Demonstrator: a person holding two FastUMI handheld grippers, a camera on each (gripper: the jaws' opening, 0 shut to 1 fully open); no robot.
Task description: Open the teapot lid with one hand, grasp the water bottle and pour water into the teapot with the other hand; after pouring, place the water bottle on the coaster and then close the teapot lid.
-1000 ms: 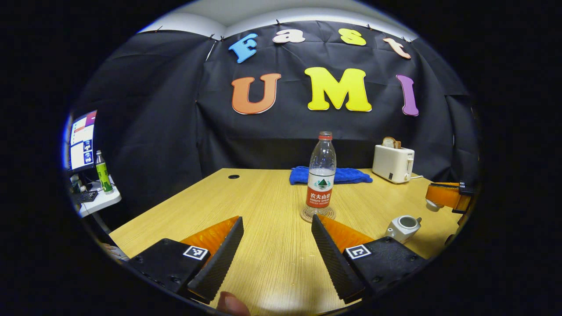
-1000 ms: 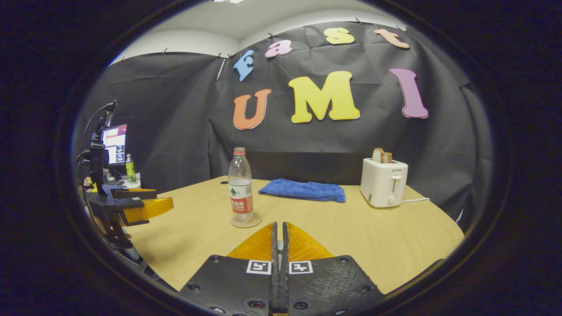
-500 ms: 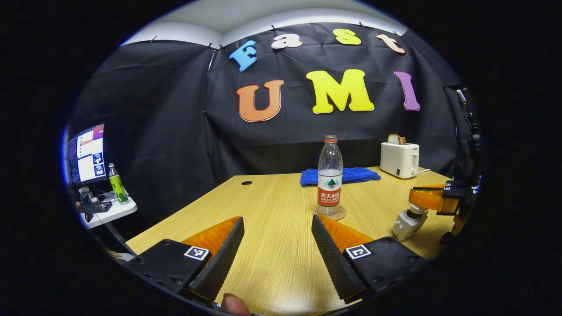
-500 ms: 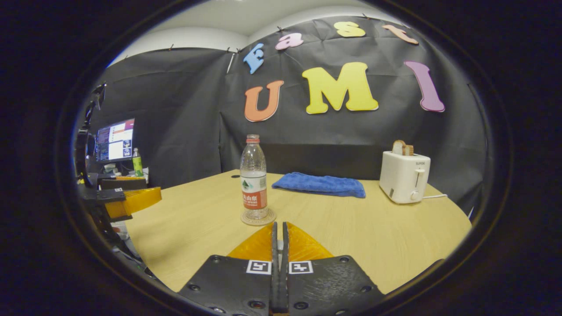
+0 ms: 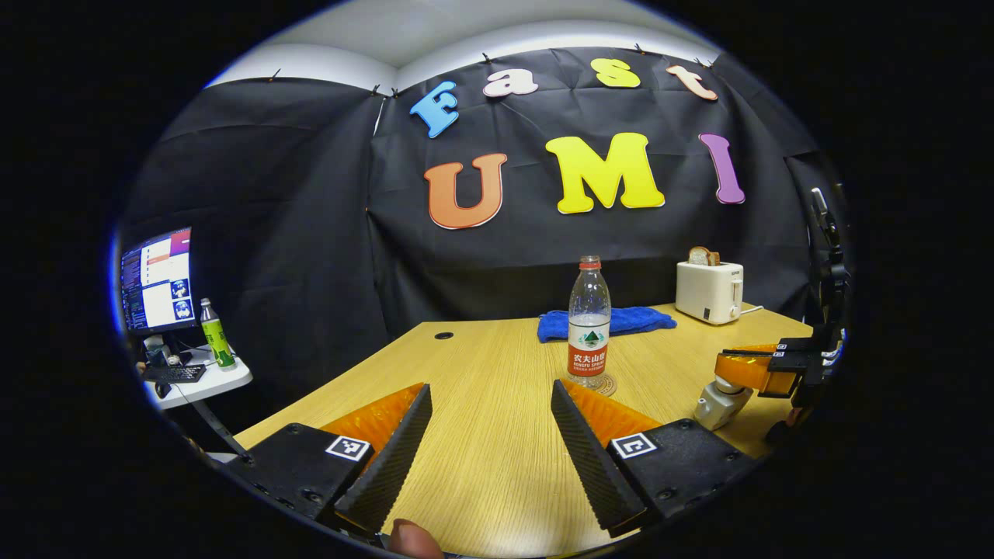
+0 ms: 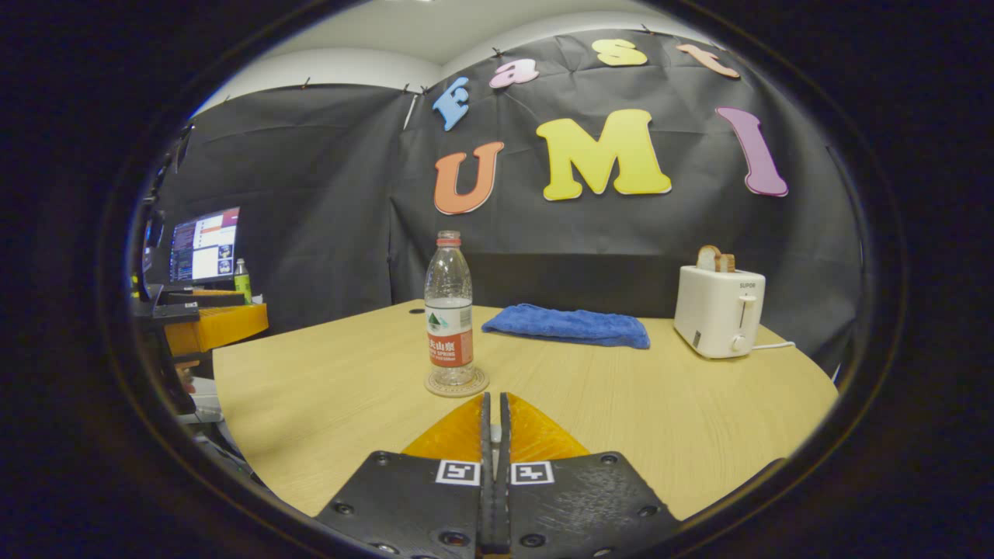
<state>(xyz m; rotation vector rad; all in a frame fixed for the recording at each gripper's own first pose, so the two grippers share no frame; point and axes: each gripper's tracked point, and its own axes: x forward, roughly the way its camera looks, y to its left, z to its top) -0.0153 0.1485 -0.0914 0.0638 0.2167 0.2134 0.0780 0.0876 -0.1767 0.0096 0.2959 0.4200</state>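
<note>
Even overhead light, sharp focus, strong fisheye bending at edges.

A blue towel (image 6: 565, 325) was laid on the wooden table (image 6: 660, 419) near a white toaster (image 6: 719, 312); a monitor (image 5: 157, 279) and green bottle (image 5: 212, 335) were seen aside.

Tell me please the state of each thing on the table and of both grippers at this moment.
water bottle: upright on the coaster, cap on, partly filled.
teapot: standing, right gripper over its top; lid seating unclear.
left gripper: open, empty.
right gripper: shut.
toaster: bread sticking up.
blue cloth: lying flat.
</note>
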